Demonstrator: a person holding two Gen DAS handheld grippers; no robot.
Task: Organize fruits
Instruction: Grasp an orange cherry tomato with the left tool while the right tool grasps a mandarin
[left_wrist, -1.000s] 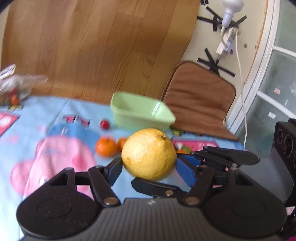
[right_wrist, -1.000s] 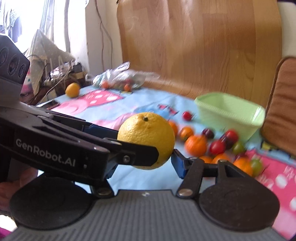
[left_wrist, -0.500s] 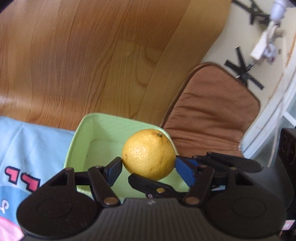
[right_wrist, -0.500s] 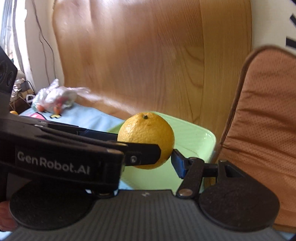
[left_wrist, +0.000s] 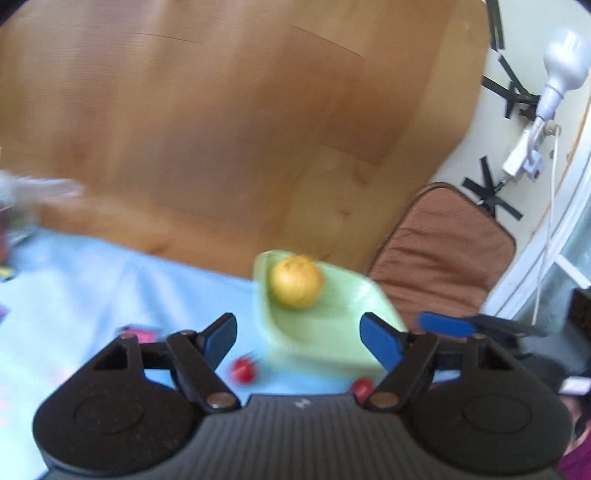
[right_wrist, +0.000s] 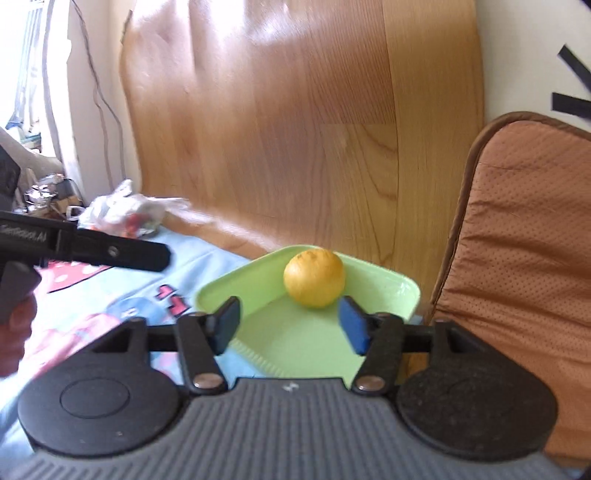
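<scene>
Our left gripper (left_wrist: 298, 334) and right gripper (right_wrist: 290, 324) hang released and empty before the green tray (right_wrist: 291, 343), where the yellow citrus fruit (right_wrist: 314, 277) sits.

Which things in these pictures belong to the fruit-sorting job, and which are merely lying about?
Belongs to the job:
- yellow citrus fruit, lying in the green basket
- small red fruits on the cloth
- left gripper and right gripper, both open

Lying about:
- brown cushion
- plastic bag
- wooden board
</scene>
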